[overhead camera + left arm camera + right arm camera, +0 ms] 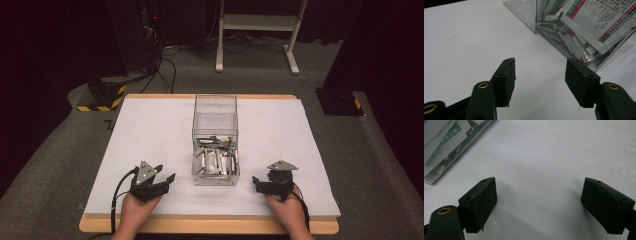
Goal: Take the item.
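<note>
broadly, a resting pose with both tools flanking the container:

clear box (215, 142): a transparent, open-topped bin standing at the middle of the white table (150, 130), its long axis running away from the person toward the far edge.

sachets (216, 161): flat white packets with green and red-pink print, heaped in the near half of the clear box; the far half looks bare. in the left gripper view the sachets (596, 22) lean against the near corner wall of the clear box (524, 12).

left gripper (162, 181): low over the table's near edge, to the left of the box and near its front corner; jaws moderately apart, nothing between them. its own view, left gripper (540, 72), has the box corner ahead and to its right.

right gripper (256, 183): low at the near edge, to the right of the box, jaws pointing inward toward it; spread wide and empty. its own view, right gripper (539, 195), has bare table ahead and the sachets (441, 142) up at the left.

governing relation: the packets lie between the two tools and slightly beyond them; each sits close to a front corner, the left perhaps marginally nearer.

judged approach: access is through the open top only, so either tool would need to rise above the wall and descend inward.
</note>
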The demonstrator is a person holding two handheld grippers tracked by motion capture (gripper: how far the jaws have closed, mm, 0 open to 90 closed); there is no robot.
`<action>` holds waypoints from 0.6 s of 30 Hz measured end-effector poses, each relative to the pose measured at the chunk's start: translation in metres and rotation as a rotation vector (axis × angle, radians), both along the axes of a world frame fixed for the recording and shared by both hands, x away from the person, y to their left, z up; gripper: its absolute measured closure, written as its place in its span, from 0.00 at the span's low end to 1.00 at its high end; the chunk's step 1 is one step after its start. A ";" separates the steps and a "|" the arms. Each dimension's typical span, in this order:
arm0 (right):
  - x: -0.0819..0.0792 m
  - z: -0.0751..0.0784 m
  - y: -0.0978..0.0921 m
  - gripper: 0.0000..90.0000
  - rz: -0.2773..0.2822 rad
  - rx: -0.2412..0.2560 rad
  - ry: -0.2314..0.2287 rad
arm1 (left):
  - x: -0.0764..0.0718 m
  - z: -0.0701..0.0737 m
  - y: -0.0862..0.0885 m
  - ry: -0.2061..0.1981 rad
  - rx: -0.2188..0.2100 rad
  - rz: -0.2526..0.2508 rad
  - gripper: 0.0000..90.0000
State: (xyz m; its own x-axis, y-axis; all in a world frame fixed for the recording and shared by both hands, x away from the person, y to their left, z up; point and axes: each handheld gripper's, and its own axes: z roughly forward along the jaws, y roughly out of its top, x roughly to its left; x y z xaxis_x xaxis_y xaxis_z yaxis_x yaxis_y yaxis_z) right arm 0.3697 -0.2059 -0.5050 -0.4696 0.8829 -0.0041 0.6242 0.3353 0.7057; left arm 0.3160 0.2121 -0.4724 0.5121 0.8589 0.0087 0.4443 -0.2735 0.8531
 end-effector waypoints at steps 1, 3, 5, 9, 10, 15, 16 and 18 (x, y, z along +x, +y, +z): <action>0.000 0.000 0.000 0.15 0.000 0.000 0.000 | 0.000 0.001 -0.001 -0.003 -0.002 -0.001 0.47; 0.000 0.000 0.000 0.15 0.000 0.000 0.000 | 0.000 0.002 -0.002 -0.004 -0.011 -0.001 0.47; 0.000 0.000 0.000 0.15 0.000 0.000 0.000 | -0.001 0.004 -0.002 -0.009 -0.018 -0.003 0.47; 0.000 0.000 0.000 0.15 0.000 0.000 0.000 | -0.001 0.007 -0.005 -0.011 -0.031 -0.013 0.47; 0.000 0.000 0.000 0.15 0.000 0.000 0.000 | 0.000 0.008 -0.006 -0.010 -0.038 -0.016 0.47; 0.000 0.000 0.000 0.15 0.000 0.000 0.000 | -0.001 0.012 -0.008 -0.007 -0.070 -0.020 0.47; 0.000 0.000 0.000 0.15 0.000 0.000 0.000 | -0.001 0.013 -0.008 -0.009 -0.073 -0.023 0.47; 0.000 0.000 0.000 0.15 0.000 0.000 0.000 | -0.001 0.015 -0.009 -0.016 -0.068 -0.029 0.47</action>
